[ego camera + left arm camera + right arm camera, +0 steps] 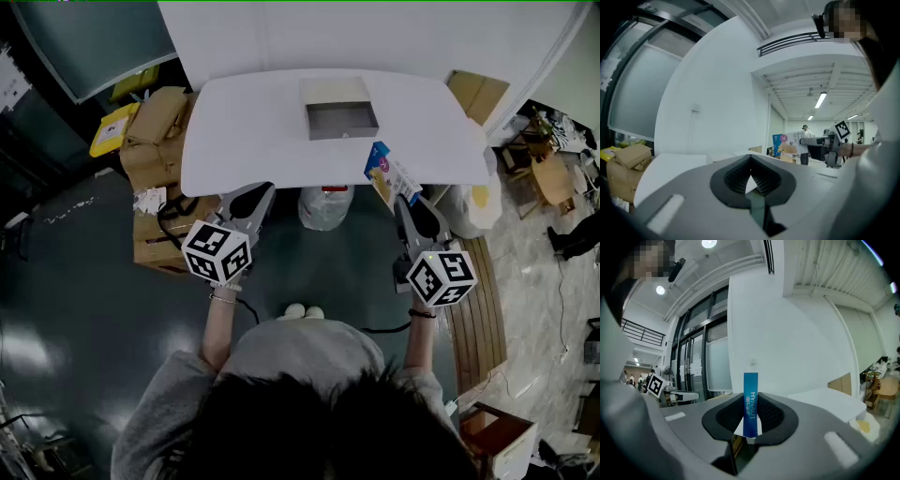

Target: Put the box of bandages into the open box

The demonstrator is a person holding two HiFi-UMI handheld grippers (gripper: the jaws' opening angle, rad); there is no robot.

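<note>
Holding the box of bandages (389,173) tight in the right tongs (406,201), up by the near edge of the table (244,127), ready to carry over to the open box (310,120). Keeping the left tongs (266,190) pressed together, empty, out of the way.

The head view is dim: the floor (84,309) is dark with pale glare at the left, while the white table (253,131) is bright, nearly washed out. Both gripper views bend strongly inside a black round border. Strip lamps (820,99) glow far right in one, round lamps (708,243) overhead in the other.
</note>
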